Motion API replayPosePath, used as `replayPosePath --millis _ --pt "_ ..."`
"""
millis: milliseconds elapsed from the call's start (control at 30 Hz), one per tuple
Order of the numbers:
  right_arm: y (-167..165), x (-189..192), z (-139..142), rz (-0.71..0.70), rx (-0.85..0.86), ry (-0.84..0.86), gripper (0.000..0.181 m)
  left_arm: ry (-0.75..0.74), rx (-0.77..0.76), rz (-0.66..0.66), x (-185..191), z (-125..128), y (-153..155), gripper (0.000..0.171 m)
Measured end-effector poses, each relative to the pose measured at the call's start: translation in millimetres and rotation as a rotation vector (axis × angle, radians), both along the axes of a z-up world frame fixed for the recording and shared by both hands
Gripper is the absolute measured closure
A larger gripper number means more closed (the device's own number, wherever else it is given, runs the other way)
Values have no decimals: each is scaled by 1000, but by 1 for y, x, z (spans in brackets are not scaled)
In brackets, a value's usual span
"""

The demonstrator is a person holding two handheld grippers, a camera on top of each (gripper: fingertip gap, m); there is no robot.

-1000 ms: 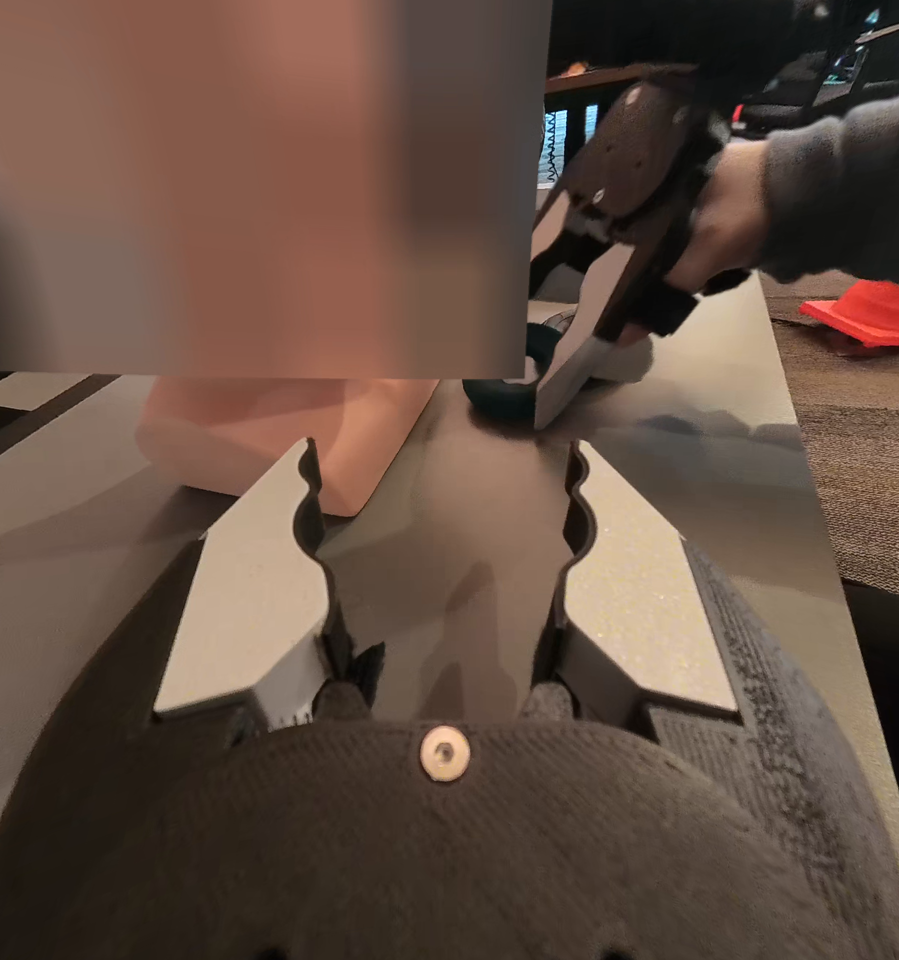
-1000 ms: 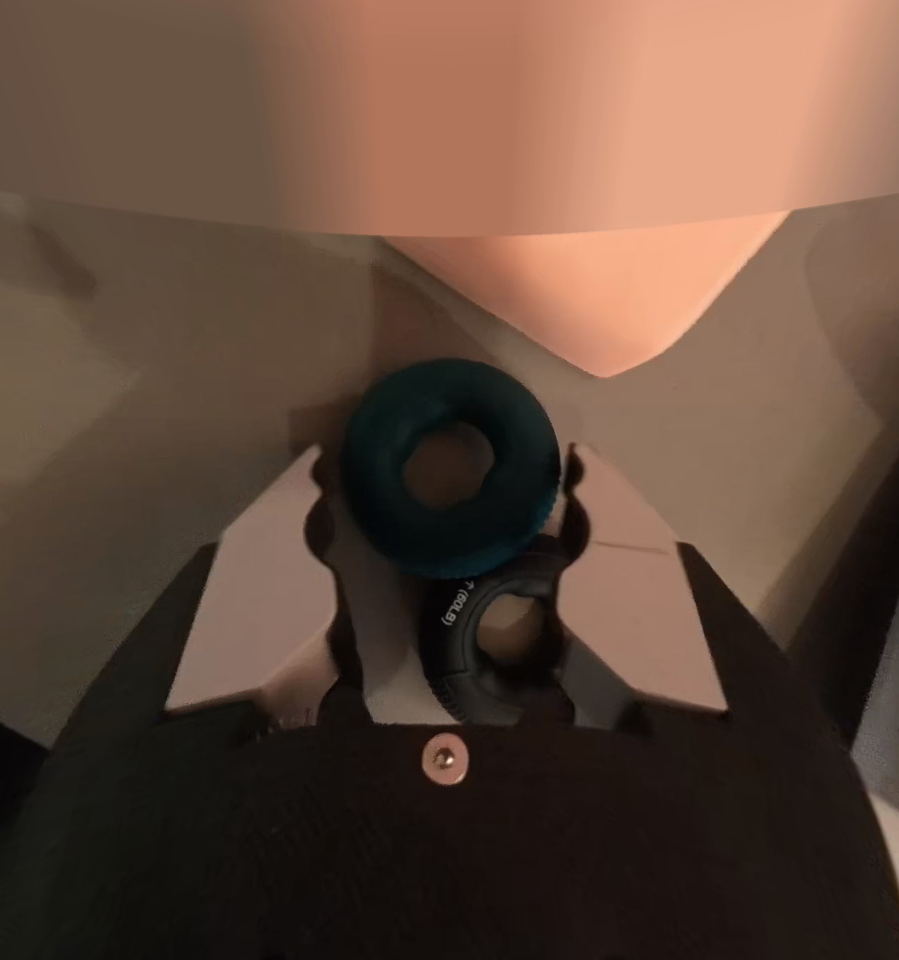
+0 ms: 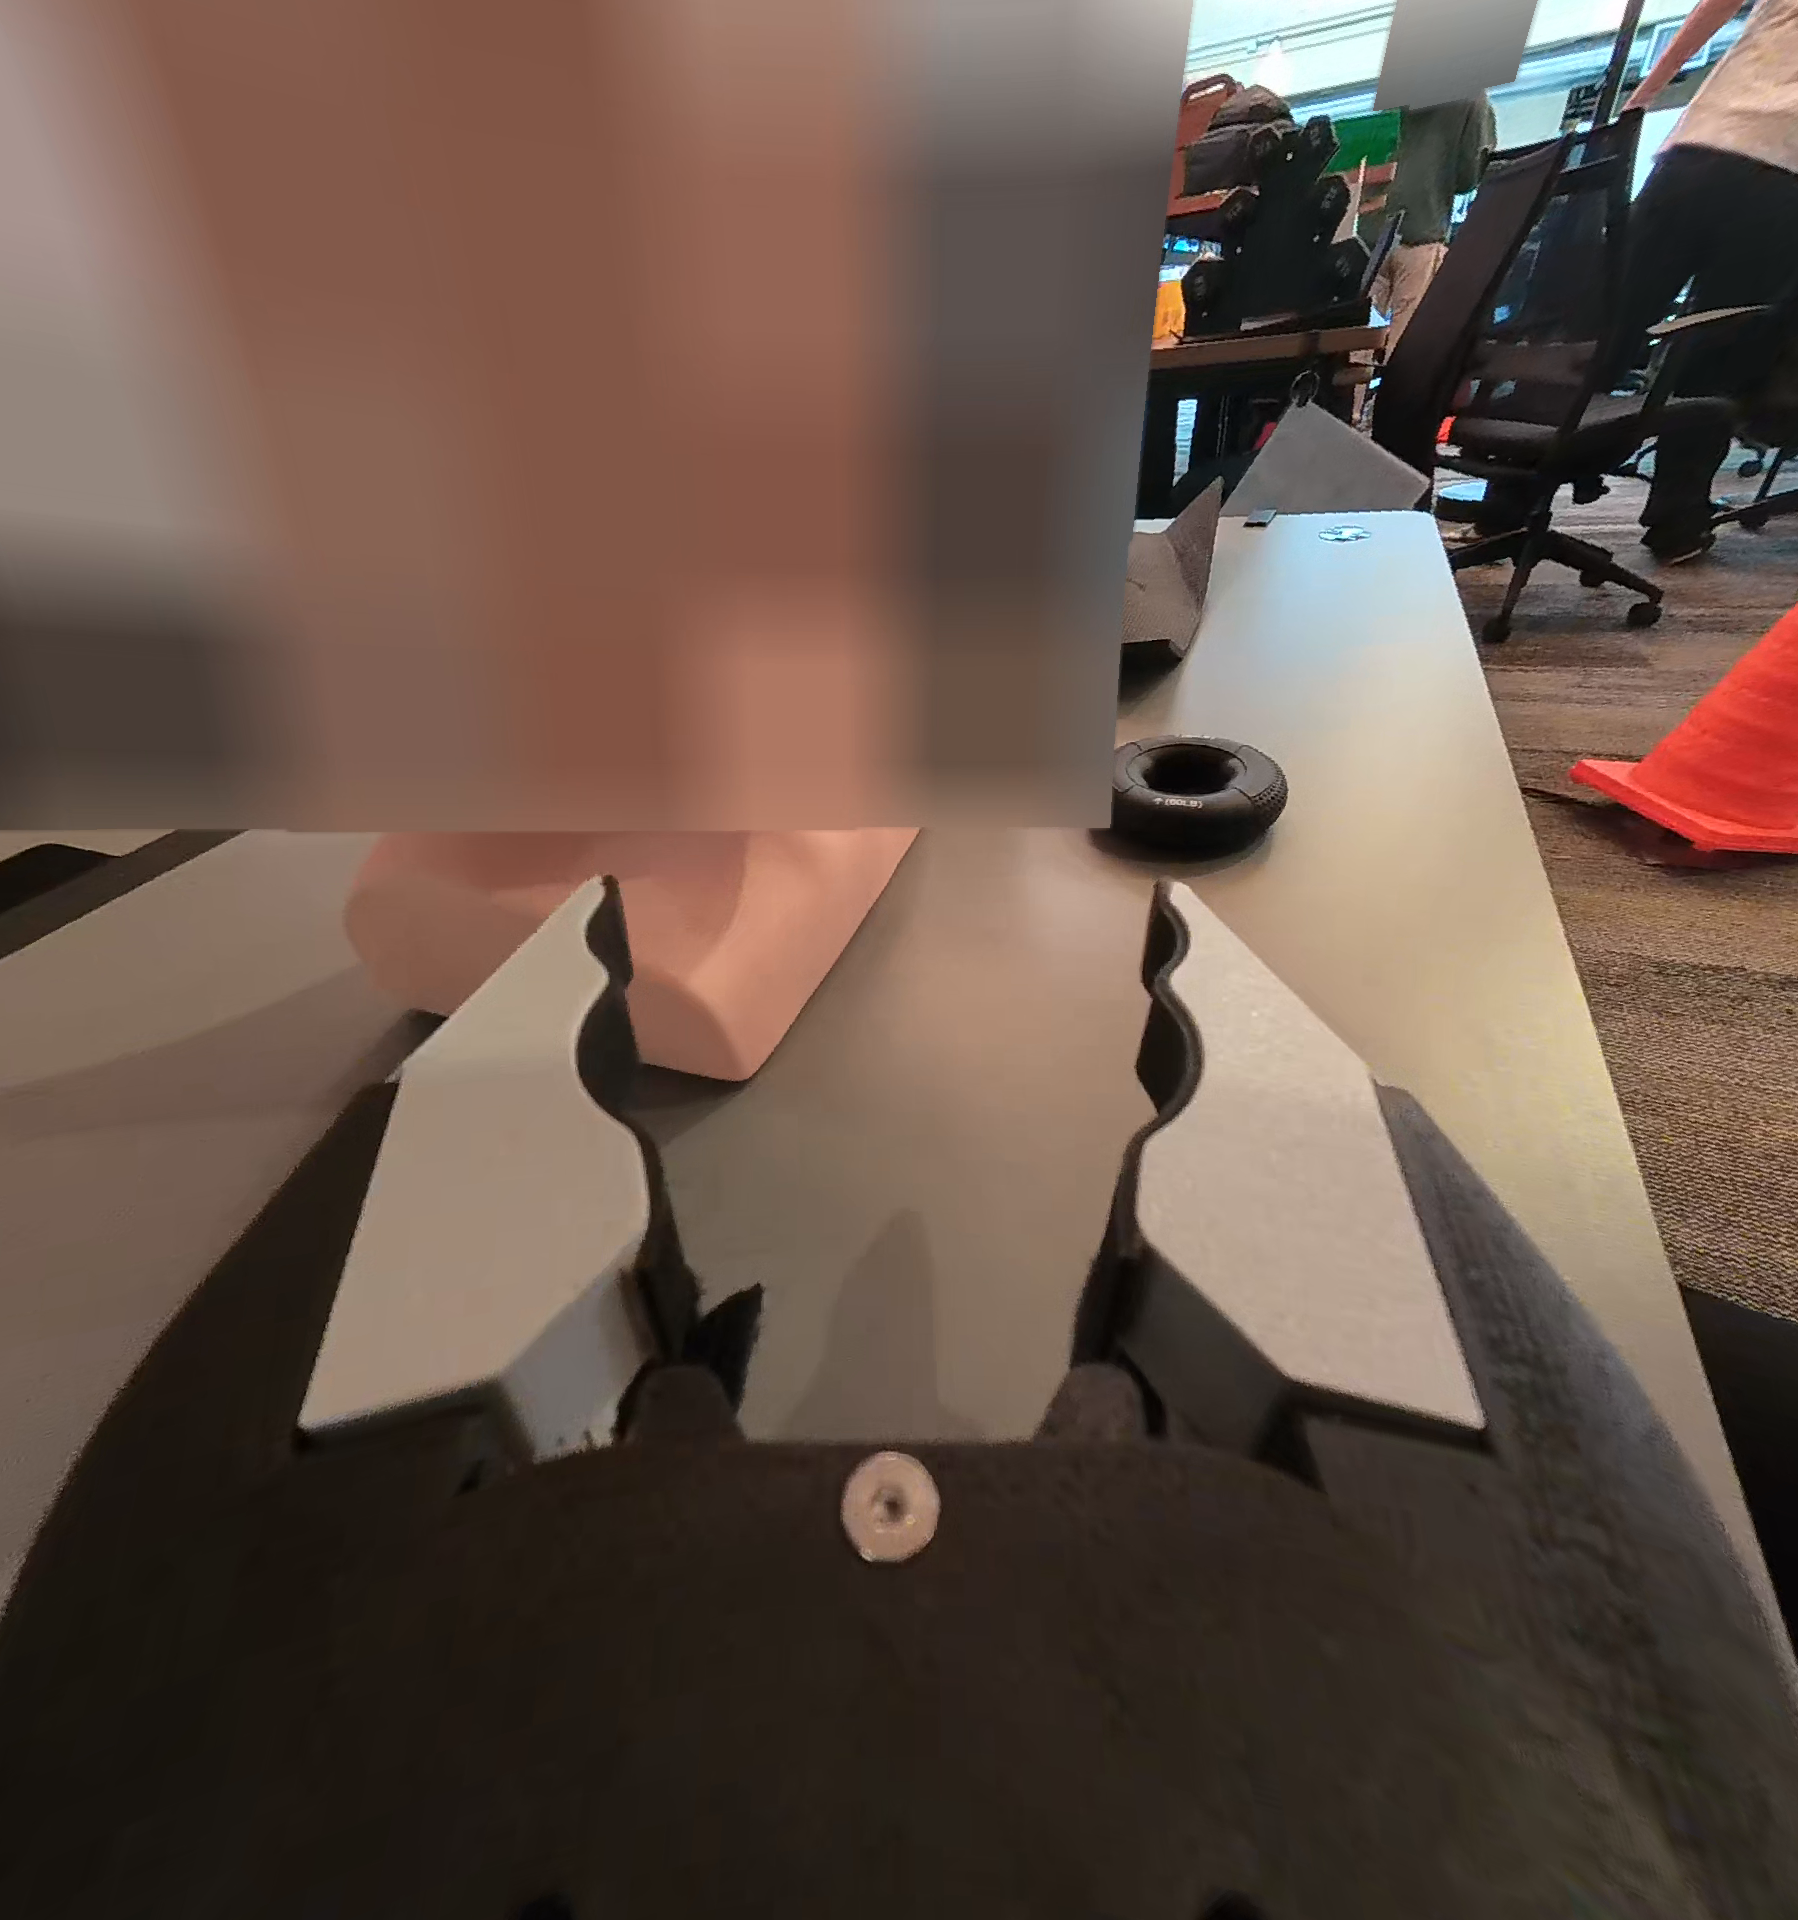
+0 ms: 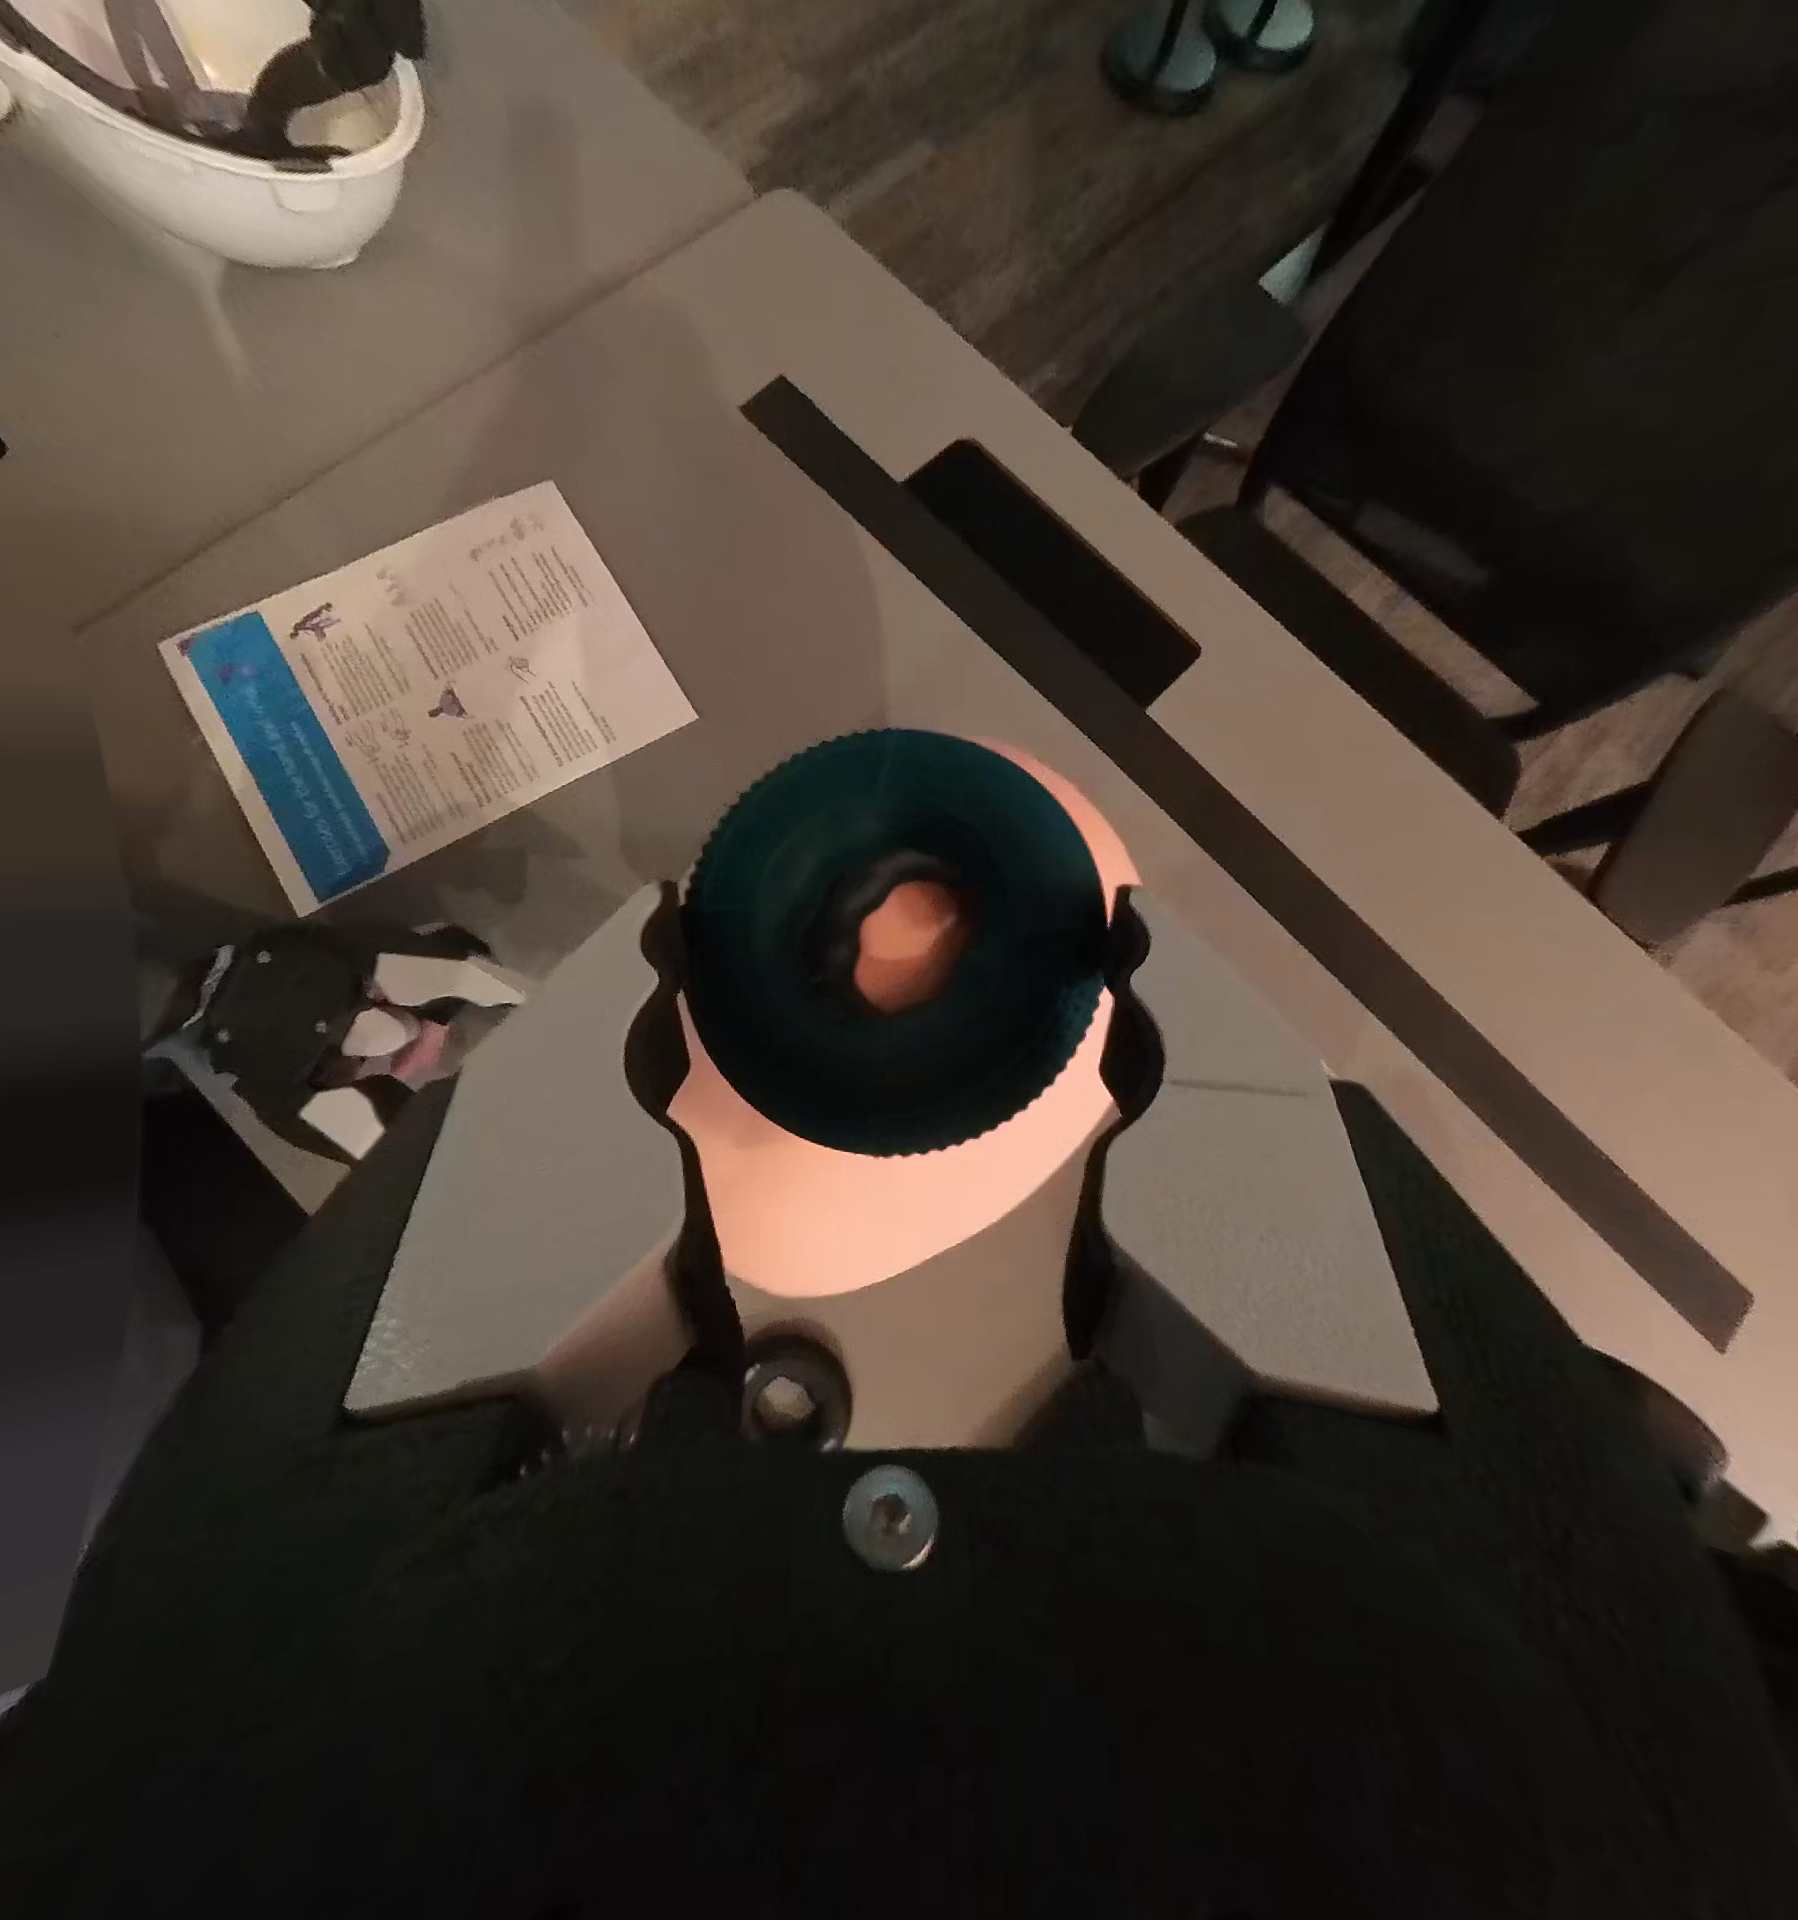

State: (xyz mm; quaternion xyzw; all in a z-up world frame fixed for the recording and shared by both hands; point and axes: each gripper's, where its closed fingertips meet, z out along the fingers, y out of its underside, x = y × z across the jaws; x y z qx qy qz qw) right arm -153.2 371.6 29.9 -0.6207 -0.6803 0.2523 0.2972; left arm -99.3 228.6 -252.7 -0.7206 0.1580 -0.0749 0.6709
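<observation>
My right gripper [image 4: 895, 935] is shut on a dark teal rubber ring [image 4: 770, 987] and holds it flat in the air, directly above a pink rounded form [image 4: 874, 1216] that shows below the ring and through its hole. My left gripper [image 3: 882, 904] is open and empty, low over the grey table [image 3: 1342, 935]. The pink form's base [image 3: 729, 997] stands just ahead of its left finger. A black rubber ring [image 3: 1196, 795] lies on the table further ahead to the right. The left gripper also shows in the right wrist view [image 4: 282, 1029], at the lower left.
A printed sheet [image 4: 427, 696] lies on the table beside the pink form, and a white helmet-like shell [image 4: 220, 135] sits farther off. An orange cone [image 3: 1747, 748] stands on the carpet right of the table edge. Office chairs [image 3: 1539, 416] and people are beyond. One gripper's finger ends stand about 35 cm off the other's.
The right gripper has shut on the teal ring and lifted it off the table to above the pink form, leaving the left wrist view. The black ring stays on the table.
</observation>
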Motion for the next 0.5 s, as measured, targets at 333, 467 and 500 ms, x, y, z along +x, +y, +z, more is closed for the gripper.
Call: replayPosePath --millis 333,467,500 --pt "15 -10 4 1 -36 107 153 4 -8 -13 3 -2 0 73" --pt "14 -8 7 11 -75 158 149 4 -11 -13 3 -2 0 72" --pt "18 -6 0 0 -54 131 148 4 -12 -13 3 -3 0 72"
